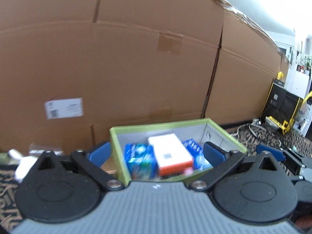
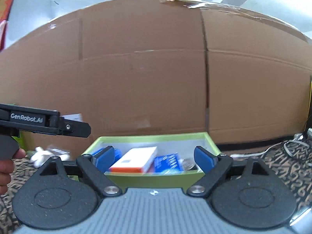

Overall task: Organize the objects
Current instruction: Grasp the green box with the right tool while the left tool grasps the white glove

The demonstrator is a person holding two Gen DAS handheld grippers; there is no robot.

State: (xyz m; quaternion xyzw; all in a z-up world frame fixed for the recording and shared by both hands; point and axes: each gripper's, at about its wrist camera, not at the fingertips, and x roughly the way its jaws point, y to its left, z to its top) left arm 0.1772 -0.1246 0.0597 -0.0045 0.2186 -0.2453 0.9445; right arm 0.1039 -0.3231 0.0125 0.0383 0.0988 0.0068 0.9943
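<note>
While both my grippers hang over the patterned cloth (image 2: 288,167), the green box (image 1: 119,156) sits right ahead of them, backed up against the big cardboard wall (image 1: 126,68). My left gripper (image 1: 157,153) has its blue pads spread wide with nothing between them; one pad lies outside the box's left wall, the other over its right side. My right gripper (image 2: 154,157) is just as wide apart and holds nothing, its pads framing the box from the front. Inside the box, a white-and-orange carton (image 2: 134,160) lies tilted near the middle, on top of blue packets (image 1: 140,159); another blue packet (image 2: 168,163) lies just right of the carton. Left of the box, a white lump (image 2: 42,155) and a clear packet (image 1: 45,150) rest near the wall, too blurred to identify.
</note>
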